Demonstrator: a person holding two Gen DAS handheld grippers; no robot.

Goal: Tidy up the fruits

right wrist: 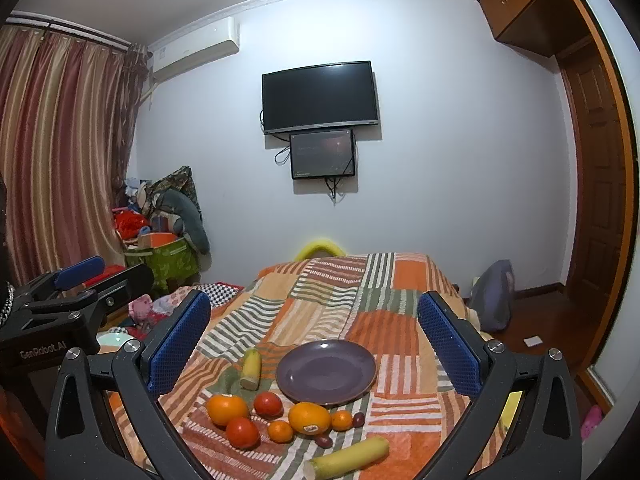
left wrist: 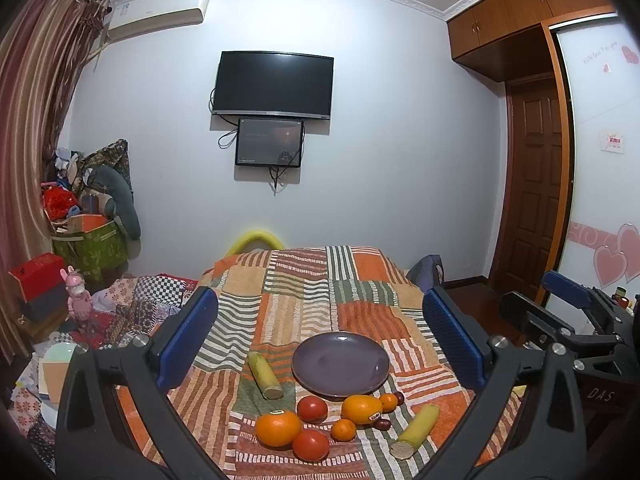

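Observation:
A purple plate lies empty on the patchwork cloth. In front of it lie a big orange, two red tomatoes, a stickered orange fruit, small mandarins and dark dates. One yellow-green cut stalk lies left of the plate, another at front right. My left gripper and right gripper hover open and empty above the fruit.
The cloth covers a table or bed that ends near the far wall. Clutter, boxes and a pink toy lie to the left. A wooden door and floor are to the right. The right gripper also shows in the left wrist view.

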